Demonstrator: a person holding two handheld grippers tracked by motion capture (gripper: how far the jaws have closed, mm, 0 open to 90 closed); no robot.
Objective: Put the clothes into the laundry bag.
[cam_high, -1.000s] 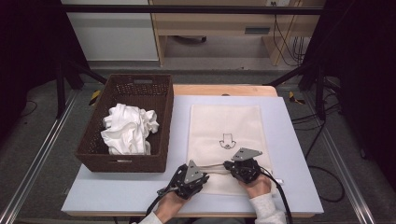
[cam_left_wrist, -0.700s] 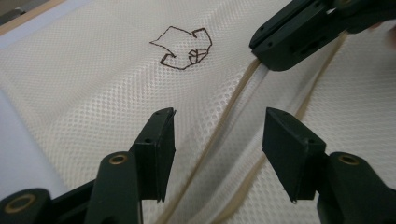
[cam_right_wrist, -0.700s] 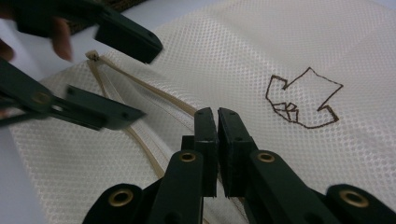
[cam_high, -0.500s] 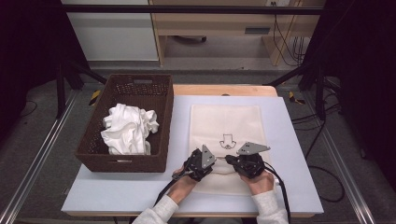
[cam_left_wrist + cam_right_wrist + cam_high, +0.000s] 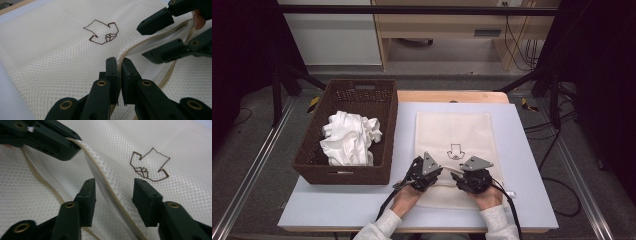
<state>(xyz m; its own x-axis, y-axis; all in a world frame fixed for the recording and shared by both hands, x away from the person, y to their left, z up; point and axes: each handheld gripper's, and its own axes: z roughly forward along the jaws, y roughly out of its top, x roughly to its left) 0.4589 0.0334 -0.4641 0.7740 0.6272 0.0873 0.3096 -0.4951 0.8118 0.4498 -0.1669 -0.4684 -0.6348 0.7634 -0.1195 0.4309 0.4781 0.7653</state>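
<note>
Two hand-held grippers work a mesh laundry bag (image 5: 454, 135) at the table's near edge.
Left gripper (image 5: 119, 66) pinches the bag's zipper edge (image 5: 150, 41); right gripper (image 5: 113, 191), jaws just opened, straddles it untouching.

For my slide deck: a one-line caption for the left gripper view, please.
Left gripper pinches the zipper edge of the mesh laundry bag; right gripper stands open beside it.

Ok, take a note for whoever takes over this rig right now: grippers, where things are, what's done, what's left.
Left gripper: shut on the mesh bag's zipper edge, lifting it.
Right gripper: jaws have just been opening, astride the raised edge, not pressing it.
Mesh bag lies flat on the table; white clothes sit in the wicker basket to its left.
Done: bag unzipped, one edge pinched.
Left, probably: right gripper takes the edge again, mouth spread, clothes in.
</note>
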